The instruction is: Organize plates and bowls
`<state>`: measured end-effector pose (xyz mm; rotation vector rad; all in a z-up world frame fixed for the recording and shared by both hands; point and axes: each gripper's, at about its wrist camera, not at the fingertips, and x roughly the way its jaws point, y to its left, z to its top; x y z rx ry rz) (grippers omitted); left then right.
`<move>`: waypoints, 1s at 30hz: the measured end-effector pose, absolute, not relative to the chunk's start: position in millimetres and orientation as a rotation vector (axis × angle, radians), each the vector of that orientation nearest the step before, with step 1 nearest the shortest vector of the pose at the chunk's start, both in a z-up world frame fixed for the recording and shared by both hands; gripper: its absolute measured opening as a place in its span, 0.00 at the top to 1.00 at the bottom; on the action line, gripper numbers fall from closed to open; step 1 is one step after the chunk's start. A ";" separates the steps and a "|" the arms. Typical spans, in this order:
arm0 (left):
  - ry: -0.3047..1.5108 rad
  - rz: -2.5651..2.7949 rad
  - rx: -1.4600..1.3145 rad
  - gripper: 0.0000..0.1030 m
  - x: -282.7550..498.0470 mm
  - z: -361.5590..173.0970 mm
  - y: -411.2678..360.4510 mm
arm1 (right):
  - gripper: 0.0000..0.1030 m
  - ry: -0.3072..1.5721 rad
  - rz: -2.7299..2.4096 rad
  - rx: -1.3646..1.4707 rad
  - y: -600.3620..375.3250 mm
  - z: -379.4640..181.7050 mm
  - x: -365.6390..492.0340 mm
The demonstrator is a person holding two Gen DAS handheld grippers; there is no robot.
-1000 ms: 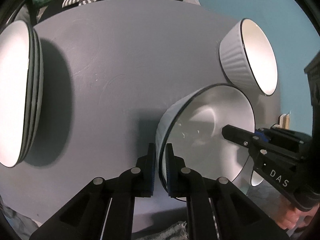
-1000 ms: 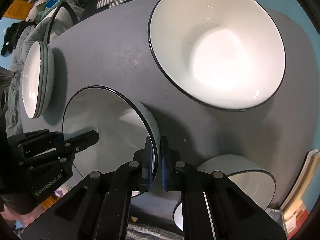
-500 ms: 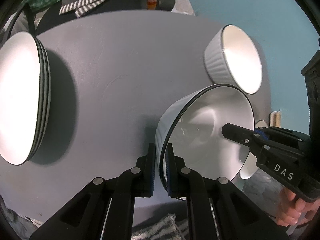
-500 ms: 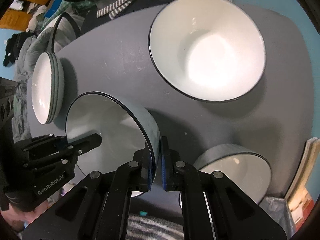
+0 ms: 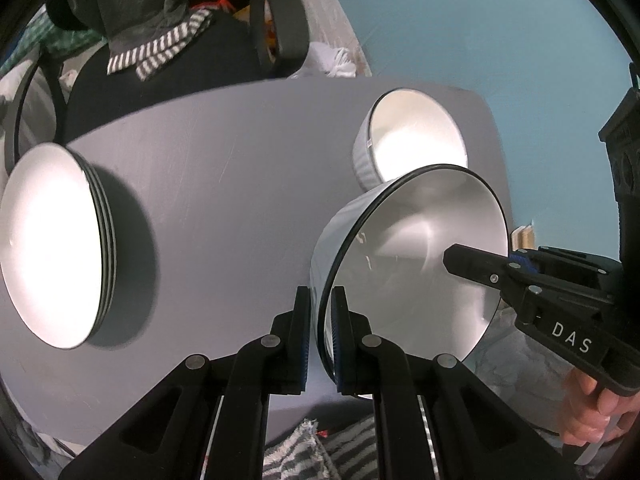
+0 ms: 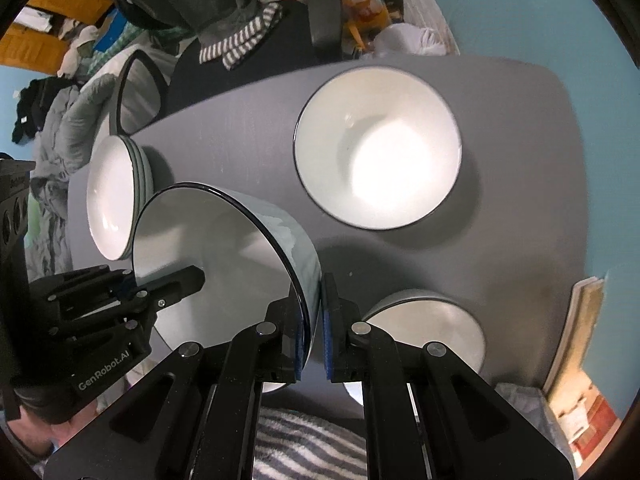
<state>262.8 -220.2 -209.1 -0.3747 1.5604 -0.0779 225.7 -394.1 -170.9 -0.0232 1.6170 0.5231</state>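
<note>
Pinching opposite rim edges, left gripper (image 5: 320, 336) and right gripper (image 6: 316, 328) clamp one bowl (image 5: 416, 264): stiff, glazed, slippery, breakable, likely heavy.

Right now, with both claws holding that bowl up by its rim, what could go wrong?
1. Each claw, left and right, pinches only a thin bit of the held bowl rim; it might slip or tilt out.
2. If it drops, it could hit the ribbed bowl sitting close beneath it, or the gray table.
3. If the two hands drift apart, the rim could be strained or pulled free.
</note>
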 end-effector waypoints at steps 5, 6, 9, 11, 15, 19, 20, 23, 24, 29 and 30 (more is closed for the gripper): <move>1.536 -0.089 -0.353 0.91 274.3 -204.9 -233.5 | 0.93 1.602 0.508 -0.014 -398.1 -160.6 240.8; 1.533 -0.090 -0.352 0.91 276.8 -204.8 -235.7 | 0.93 1.599 0.504 -0.013 -398.5 -159.7 243.8; 1.525 -0.090 -0.345 0.91 285.8 -206.2 -243.2 | 0.93 1.591 0.490 -0.009 -406.5 -157.3 254.4; 1.523 -0.092 -0.336 0.92 289.8 -207.6 -247.5 | 0.93 1.589 0.482 -0.005 -410.3 -156.1 261.1; 1.519 -0.100 -0.313 0.91 303.6 -212.3 -257.3 | 0.93 1.593 0.466 0.012 -418.9 -157.4 274.9; 1.524 -0.106 -0.296 0.91 315.3 -219.2 -265.4 | 0.93 1.601 0.453 0.033 -427.2 -160.4 288.1; 1.525 -0.106 -0.294 0.92 316.9 -219.3 -266.8 | 0.93 1.602 0.451 0.036 -428.3 -161.4 290.5; 1.537 -0.103 -0.274 0.91 325.1 -224.0 -271.6 | 0.93 1.604 0.439 0.038 -431.0 -163.6 297.4; 1.541 -0.101 -0.268 0.92 327.3 -225.3 -272.8 | 0.93 1.604 0.437 0.038 -431.7 -164.2 299.9; 1.561 -0.098 -0.262 0.91 335.2 -234.9 -272.8 | 0.93 1.619 0.429 0.049 -432.4 -173.3 310.2; 1.567 -0.096 -0.264 0.92 336.6 -237.6 -272.1 | 0.93 1.623 0.428 0.049 -432.2 -175.6 311.8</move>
